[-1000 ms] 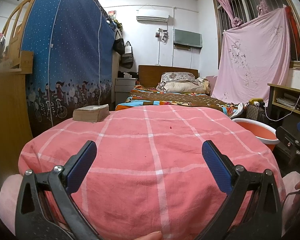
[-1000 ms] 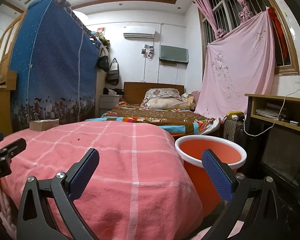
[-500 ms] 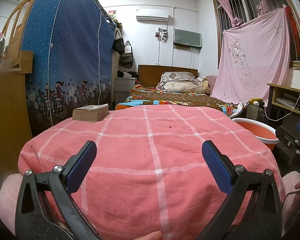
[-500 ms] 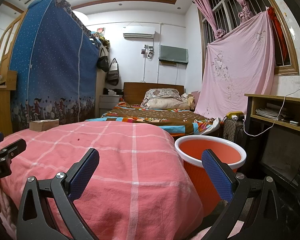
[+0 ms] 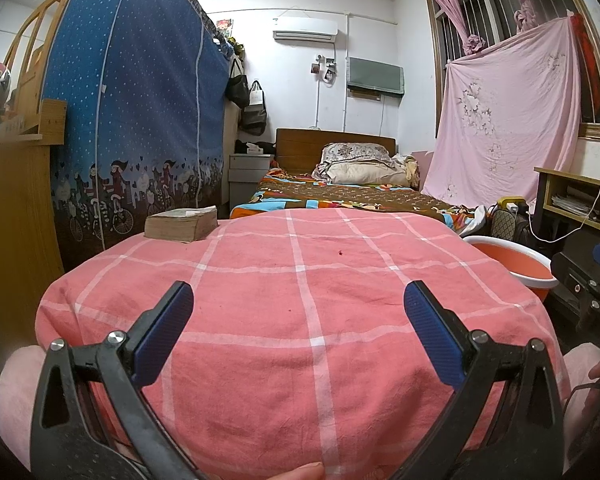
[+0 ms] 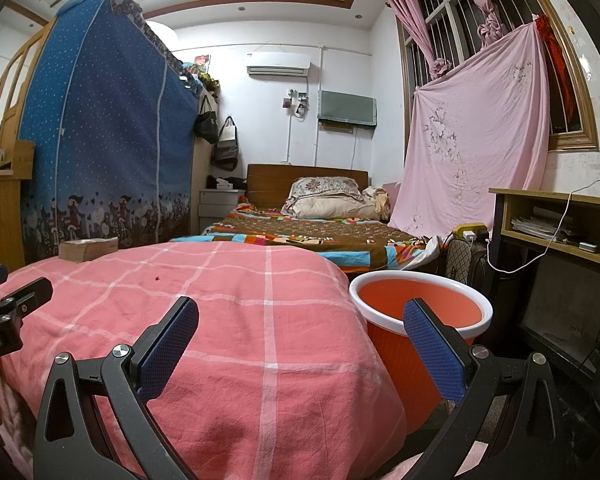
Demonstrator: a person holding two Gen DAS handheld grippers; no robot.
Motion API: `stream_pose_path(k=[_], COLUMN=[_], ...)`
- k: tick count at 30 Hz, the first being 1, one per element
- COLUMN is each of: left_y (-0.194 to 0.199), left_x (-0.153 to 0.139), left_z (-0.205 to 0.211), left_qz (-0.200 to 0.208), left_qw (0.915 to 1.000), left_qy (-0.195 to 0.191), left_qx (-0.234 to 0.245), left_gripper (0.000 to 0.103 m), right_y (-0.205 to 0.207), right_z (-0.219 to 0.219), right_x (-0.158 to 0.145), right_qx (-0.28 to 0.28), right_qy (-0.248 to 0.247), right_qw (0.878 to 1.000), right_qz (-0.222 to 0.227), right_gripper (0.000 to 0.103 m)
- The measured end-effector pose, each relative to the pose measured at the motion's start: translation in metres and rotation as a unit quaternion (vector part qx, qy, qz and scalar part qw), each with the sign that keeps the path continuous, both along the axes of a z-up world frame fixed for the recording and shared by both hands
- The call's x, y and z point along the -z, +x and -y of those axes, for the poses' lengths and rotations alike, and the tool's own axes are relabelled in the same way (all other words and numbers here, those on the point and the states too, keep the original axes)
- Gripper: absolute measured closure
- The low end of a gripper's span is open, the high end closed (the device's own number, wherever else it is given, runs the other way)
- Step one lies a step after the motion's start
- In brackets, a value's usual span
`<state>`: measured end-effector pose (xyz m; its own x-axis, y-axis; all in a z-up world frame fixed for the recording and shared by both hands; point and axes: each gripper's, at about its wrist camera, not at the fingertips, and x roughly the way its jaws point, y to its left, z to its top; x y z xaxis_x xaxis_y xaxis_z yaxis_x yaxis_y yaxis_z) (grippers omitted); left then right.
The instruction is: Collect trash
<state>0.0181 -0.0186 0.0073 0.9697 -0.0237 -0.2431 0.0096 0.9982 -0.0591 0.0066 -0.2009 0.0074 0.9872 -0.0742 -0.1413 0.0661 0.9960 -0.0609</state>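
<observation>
The left gripper is held low at the near edge of a surface draped in a pink checked cloth, its blue-padded fingers spread wide with nothing between them. The right gripper is likewise spread and empty, held over the cloth's near right corner. An orange bucket with a white rim stands on the floor just right of the cloth. A tiny dark red speck lies on the cloth towards the far side, and what it is cannot be made out. A thick worn book rests on the far left corner.
</observation>
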Motion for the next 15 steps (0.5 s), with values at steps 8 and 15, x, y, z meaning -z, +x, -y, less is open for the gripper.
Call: stream_pose_path(k=[8,15], left_y=[-0.0004,-0.0007], left_x=[0.0016,0.0017], left_z=[0.0001,0.0005], left_qz=[-0.001,-0.001], left_qw=[1.0000,1.0000], left_qy=[-0.001,-0.001], left_qx=[0.000,0.000], left_gripper=[0.013,0.013], right_y=[0.0000,0.0004], right_z=[-0.0001,0.0001], right_x=[0.0000,0.0001], right_qx=[0.000,0.000], right_qy=[0.000,0.000], right_qw=[1.000,1.000], right_qz=[0.000,-0.001], right_gripper=[0.000,0.000])
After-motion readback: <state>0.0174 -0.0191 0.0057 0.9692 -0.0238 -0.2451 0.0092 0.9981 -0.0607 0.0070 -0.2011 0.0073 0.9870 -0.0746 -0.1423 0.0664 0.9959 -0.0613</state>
